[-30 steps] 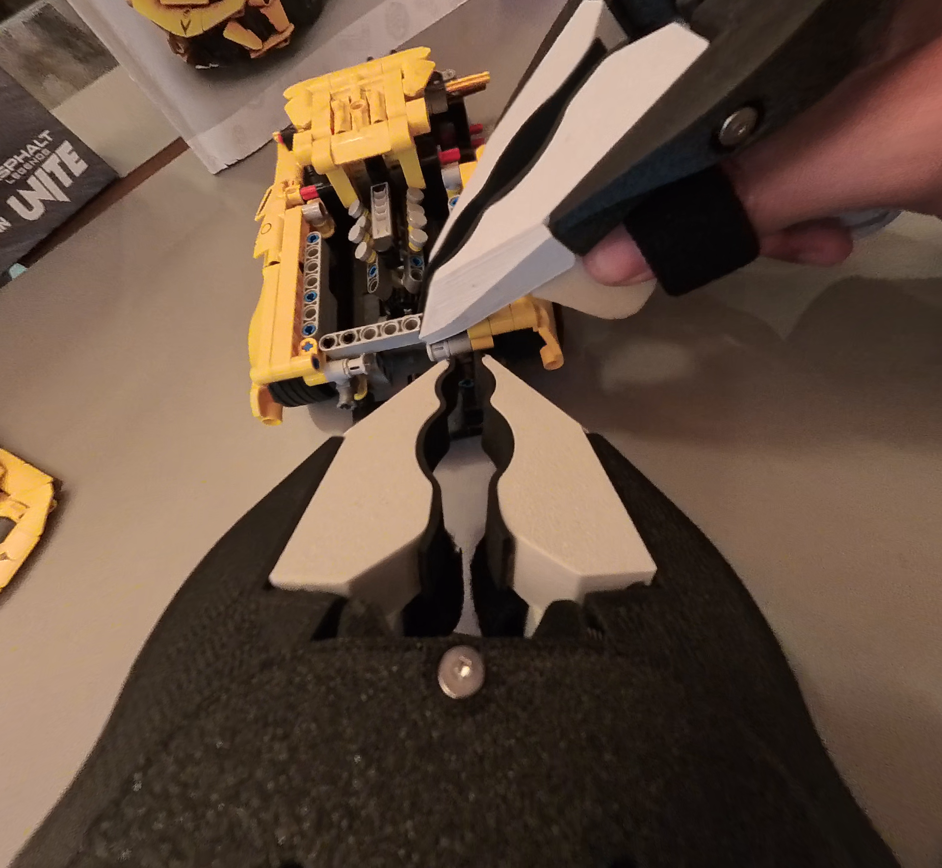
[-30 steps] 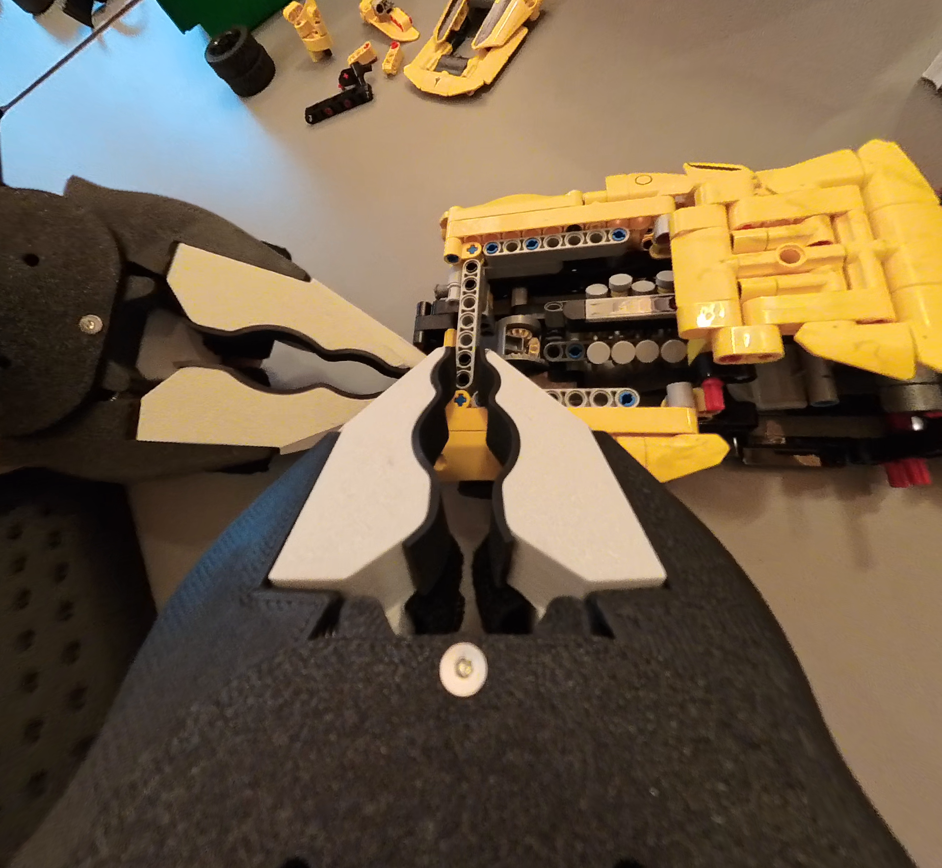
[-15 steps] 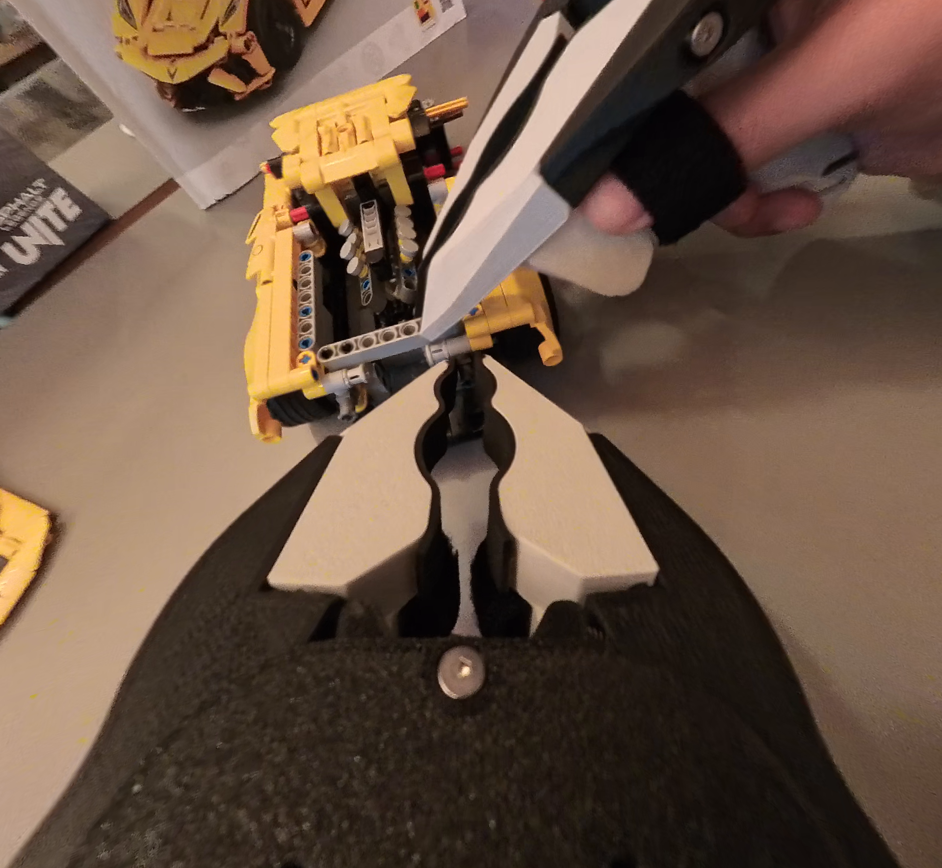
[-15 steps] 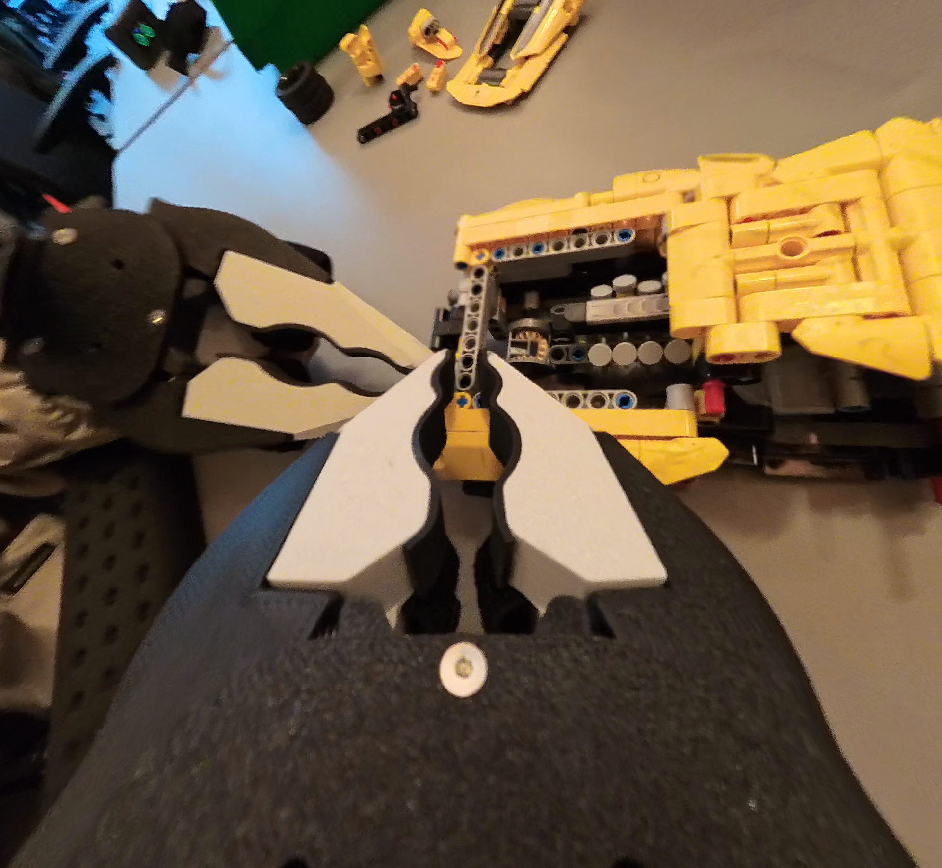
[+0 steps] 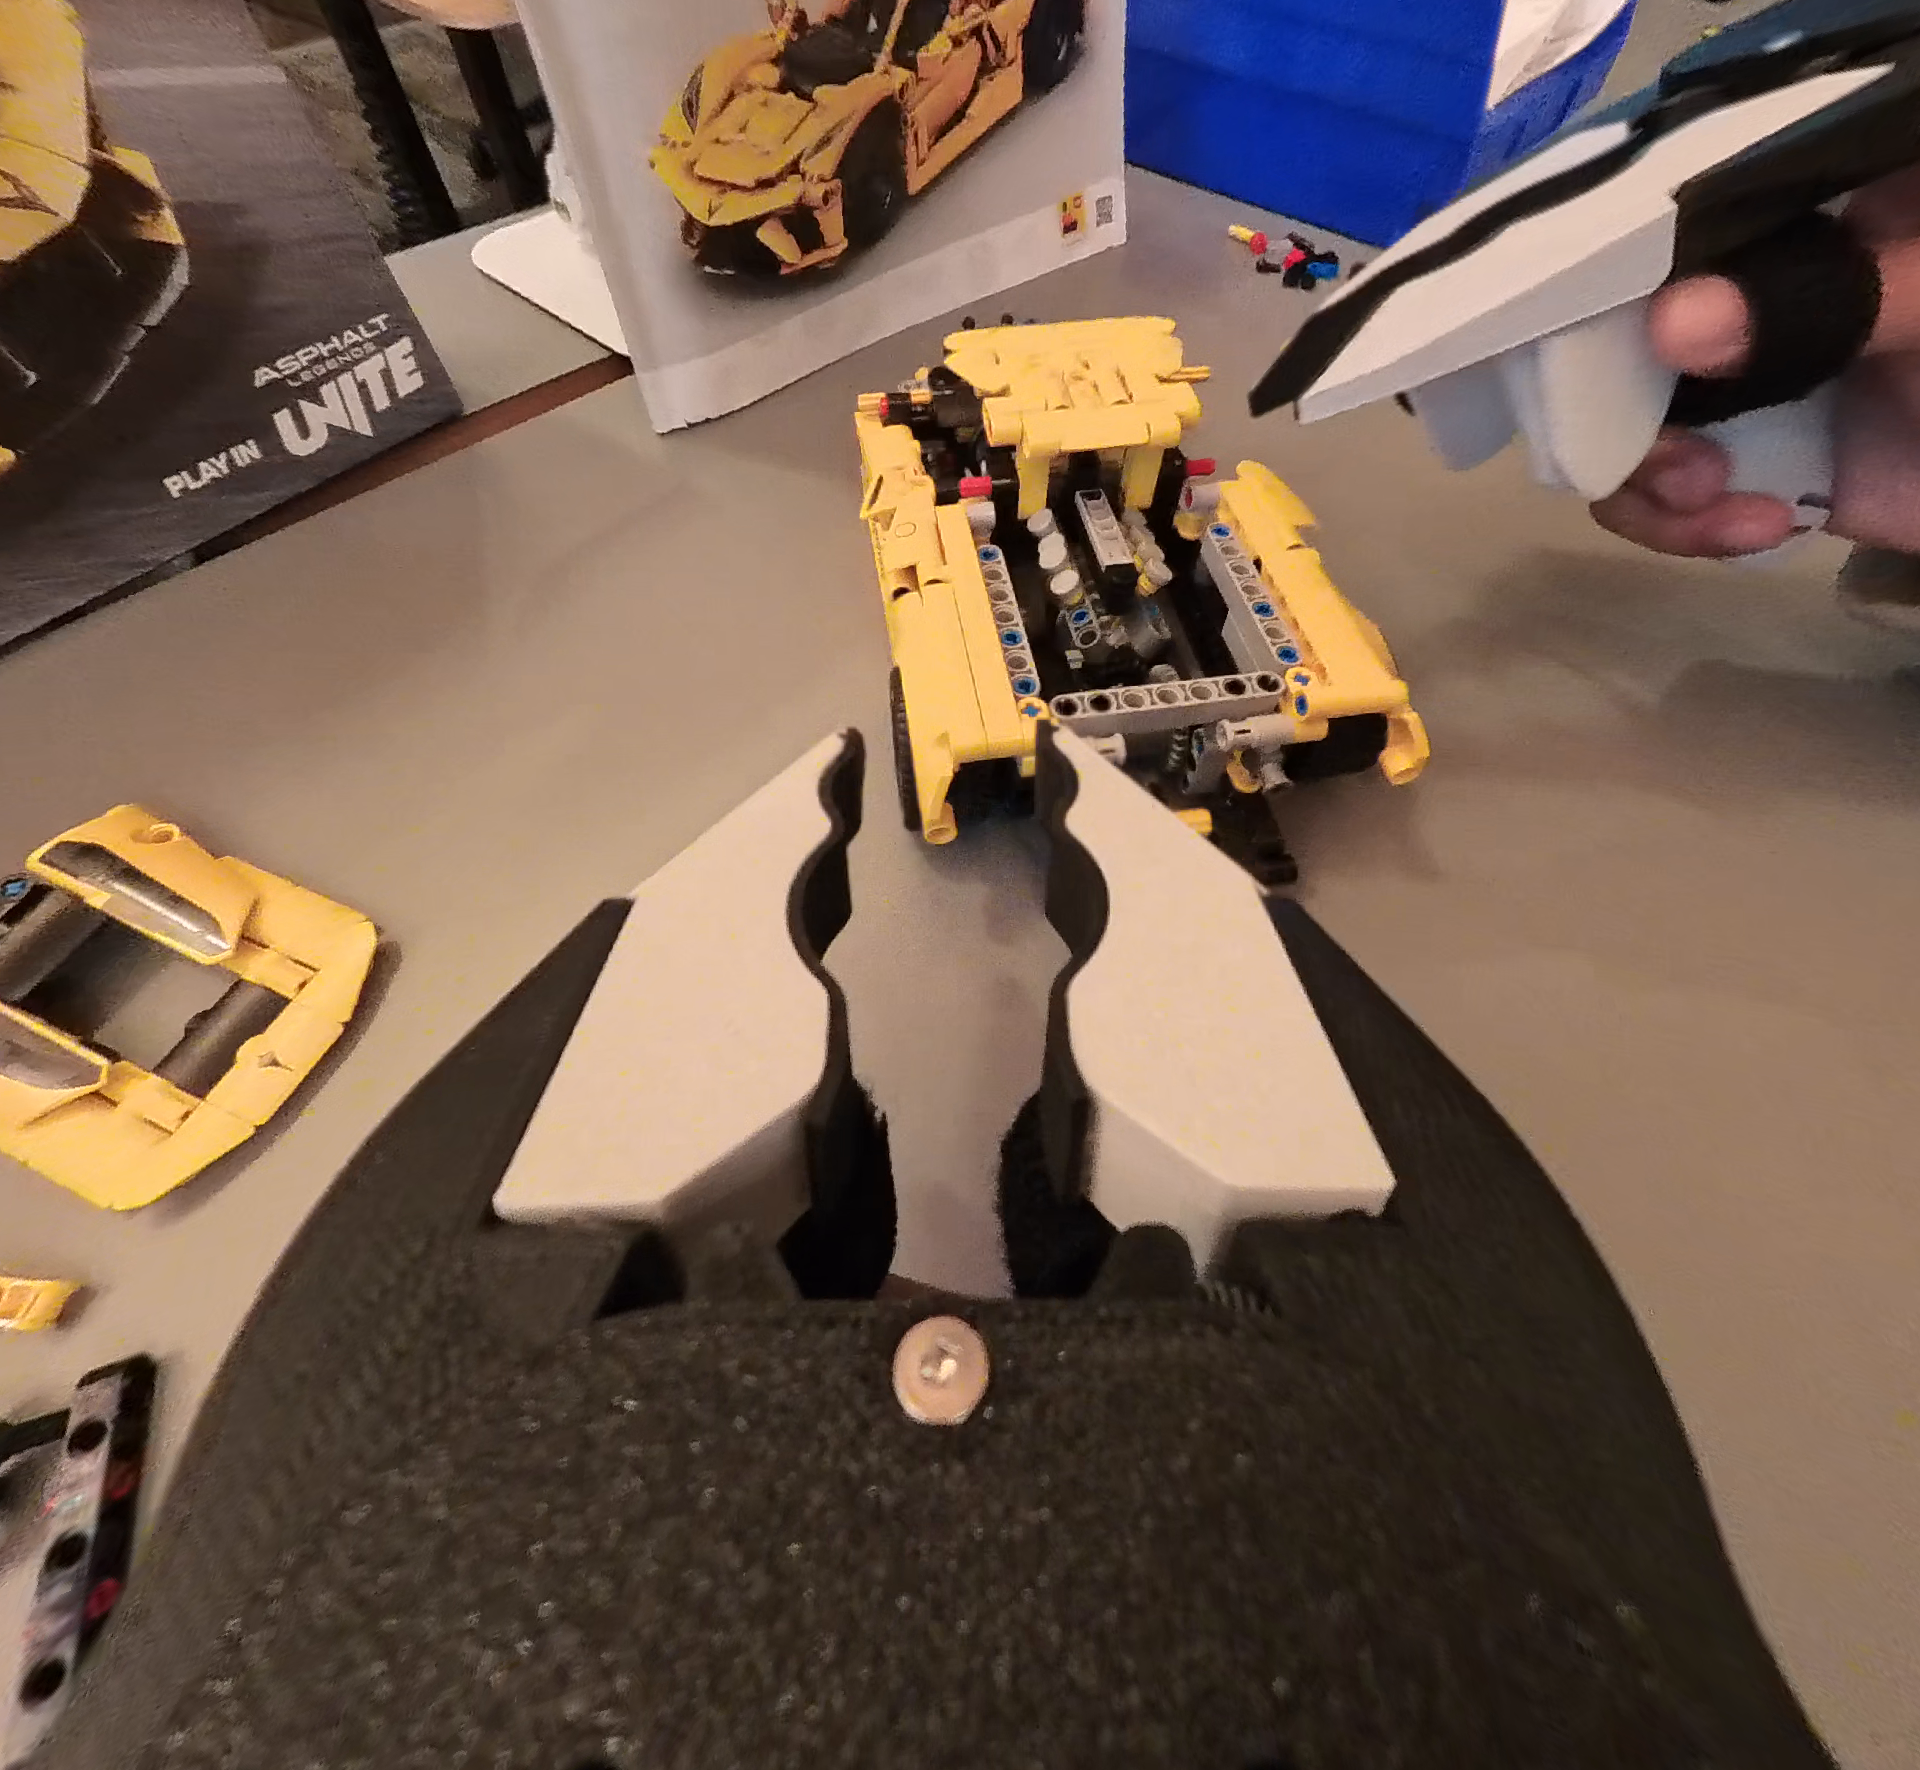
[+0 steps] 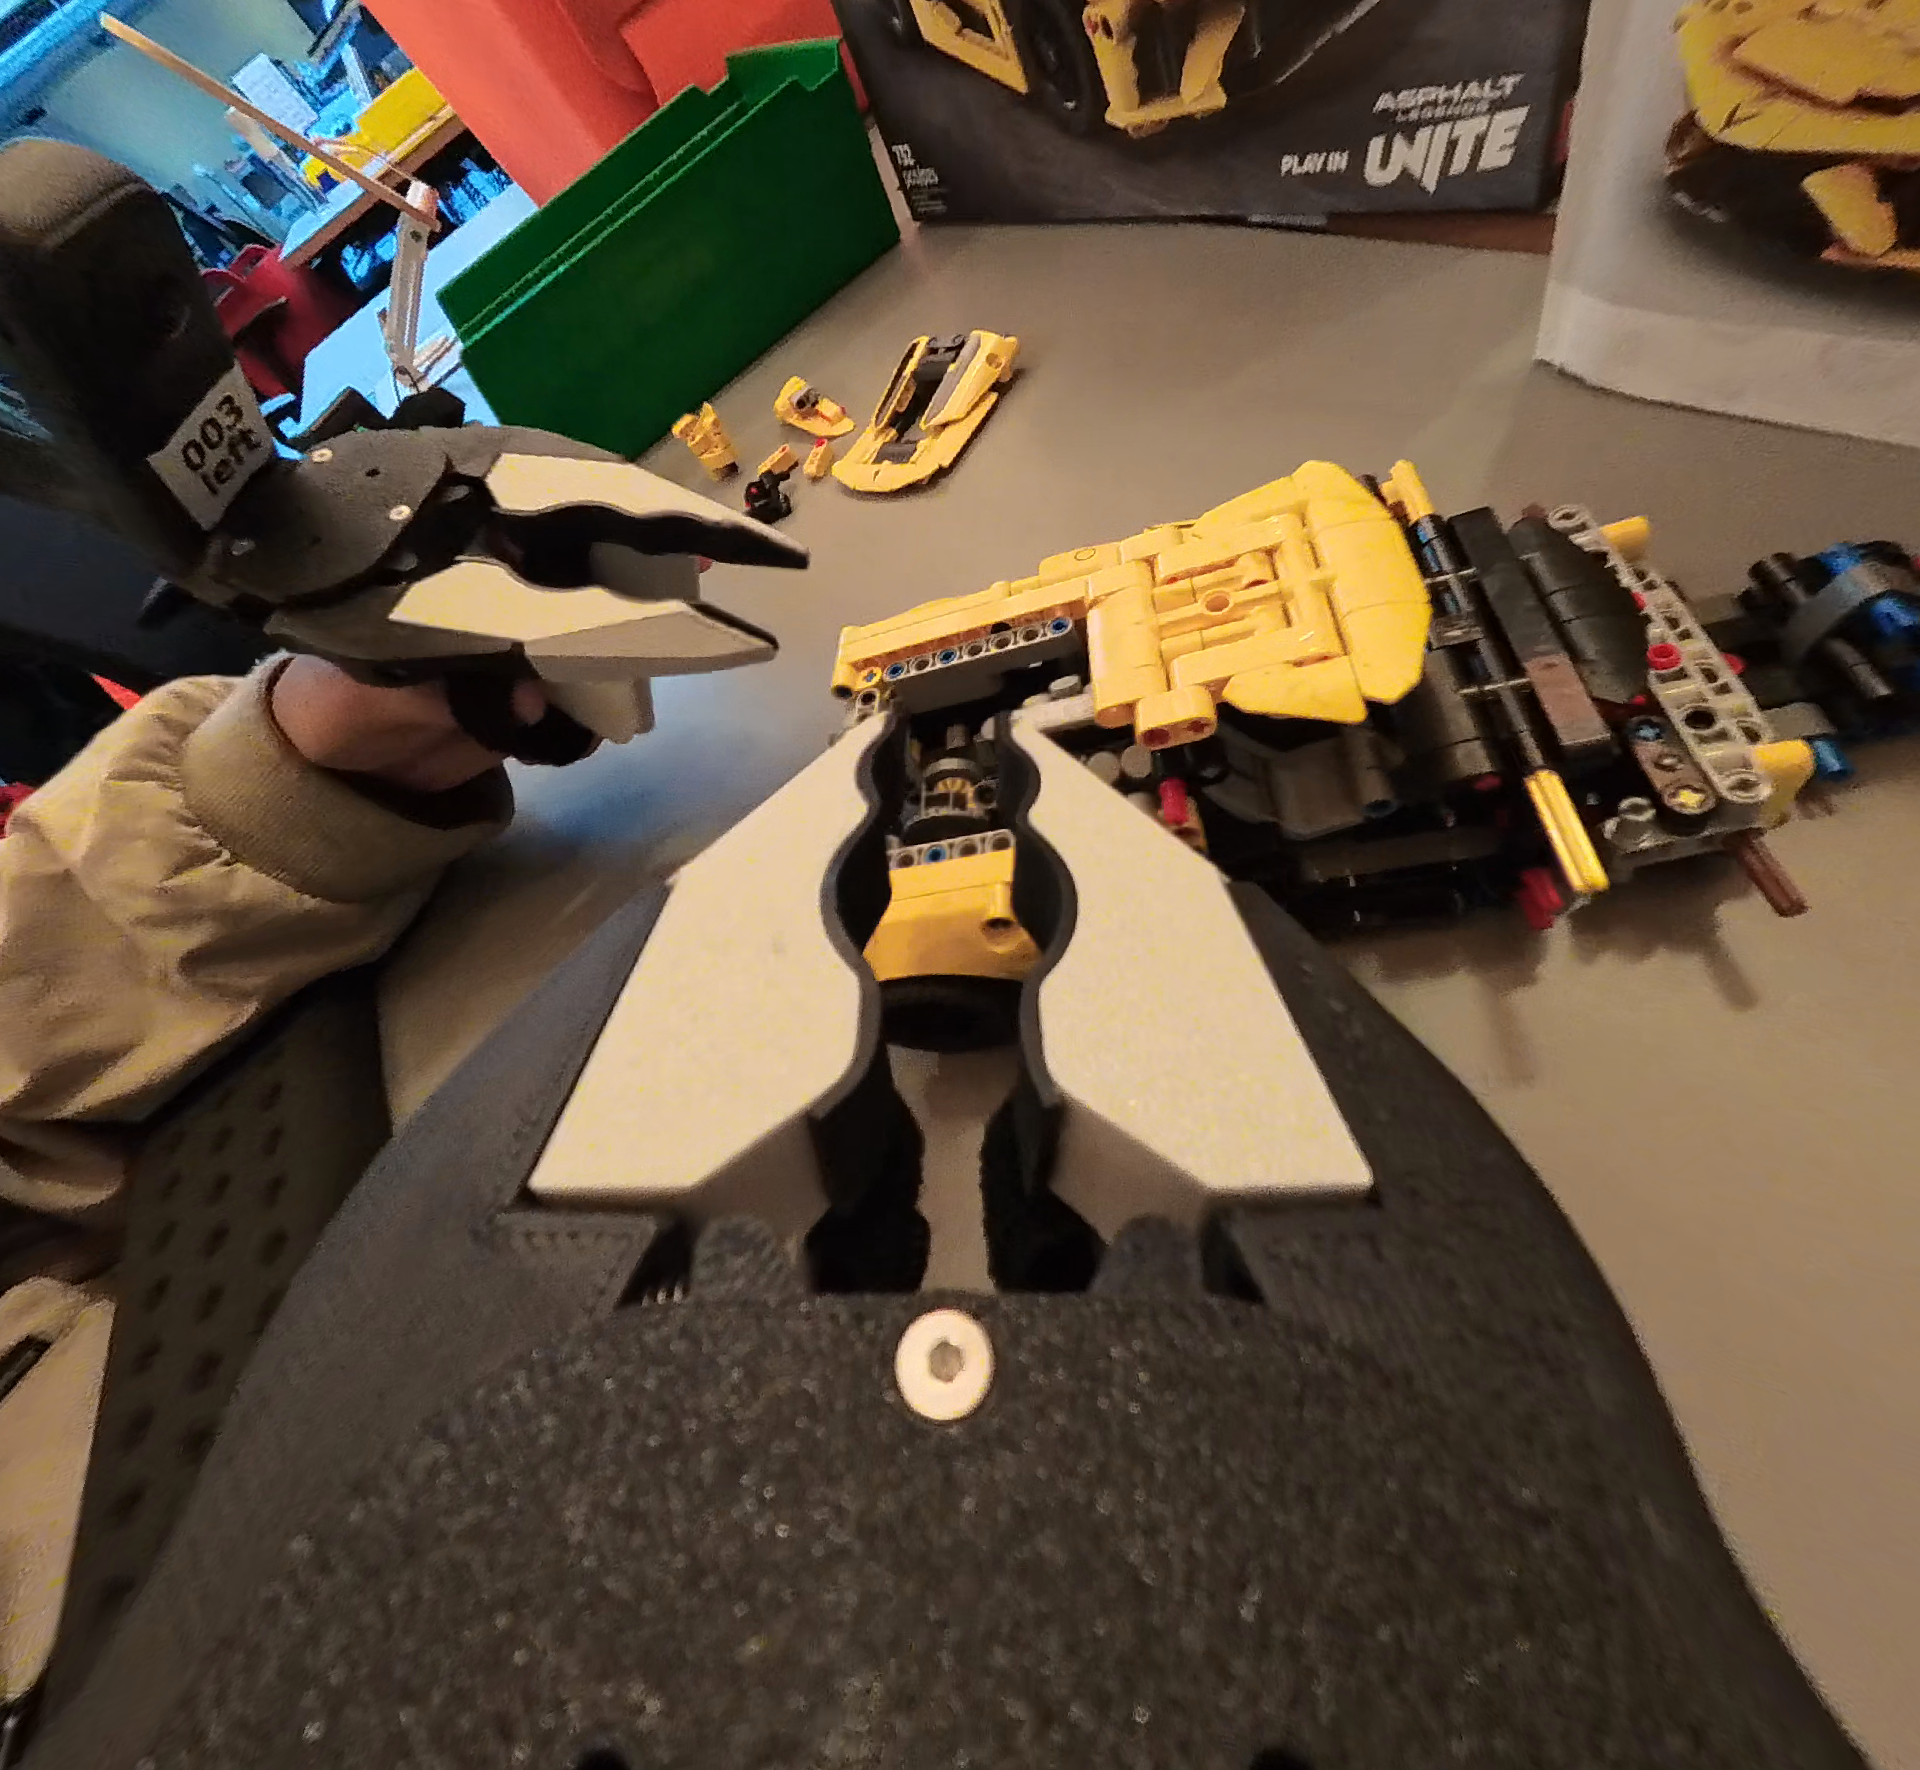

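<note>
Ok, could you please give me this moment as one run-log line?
left gripper: open, empty, near yellow brick car | right gripper: open, empty, raised clear of car

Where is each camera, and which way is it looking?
Left wrist view: sits on the left gripper, above the table, looking along its open fingers at the toy car's end; beyond stand a booklet and blue bin. The right gripper and hand show at right.
Right wrist view: sits on the right gripper, looking across the car's side toward a green bin. The left gripper, hand and sleeve show at left.
Both share the car, the table and both grippers.
</note>
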A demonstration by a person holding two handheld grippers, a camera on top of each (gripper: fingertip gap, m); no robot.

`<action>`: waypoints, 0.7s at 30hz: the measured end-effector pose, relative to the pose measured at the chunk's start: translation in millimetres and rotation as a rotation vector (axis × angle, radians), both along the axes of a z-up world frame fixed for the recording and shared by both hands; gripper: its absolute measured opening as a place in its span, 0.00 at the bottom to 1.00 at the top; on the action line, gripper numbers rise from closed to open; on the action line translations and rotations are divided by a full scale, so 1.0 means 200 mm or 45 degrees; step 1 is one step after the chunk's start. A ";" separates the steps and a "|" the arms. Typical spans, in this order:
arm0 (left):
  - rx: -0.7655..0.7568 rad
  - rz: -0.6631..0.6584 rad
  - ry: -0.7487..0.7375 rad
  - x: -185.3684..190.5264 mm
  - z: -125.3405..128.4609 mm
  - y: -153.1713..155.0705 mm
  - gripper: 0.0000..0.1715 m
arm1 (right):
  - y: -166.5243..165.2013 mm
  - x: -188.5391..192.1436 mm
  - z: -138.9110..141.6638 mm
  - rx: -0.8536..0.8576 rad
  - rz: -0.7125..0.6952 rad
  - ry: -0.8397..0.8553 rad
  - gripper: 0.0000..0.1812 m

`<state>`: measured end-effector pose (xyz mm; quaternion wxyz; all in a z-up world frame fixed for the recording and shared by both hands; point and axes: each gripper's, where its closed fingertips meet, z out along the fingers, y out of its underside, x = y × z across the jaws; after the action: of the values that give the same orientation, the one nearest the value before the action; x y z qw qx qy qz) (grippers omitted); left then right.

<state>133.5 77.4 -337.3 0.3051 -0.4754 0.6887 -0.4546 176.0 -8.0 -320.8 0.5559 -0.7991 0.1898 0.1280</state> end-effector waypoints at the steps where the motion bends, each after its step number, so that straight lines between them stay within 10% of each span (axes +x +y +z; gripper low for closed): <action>1: 0.007 -0.008 0.005 0.00 -0.01 -0.01 0.19 | 0.01 -0.01 -0.01 -0.018 0.009 -0.011 0.08; 21: 0.071 0.010 0.042 0.05 -0.10 -0.08 0.13 | 0.04 -0.08 -0.09 -0.233 0.056 -0.397 0.07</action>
<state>144.0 61.4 -356.5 0.3086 -0.4769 0.7041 -0.4262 160.1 -0.3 -338.8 0.5006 -0.8605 0.0947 -0.0034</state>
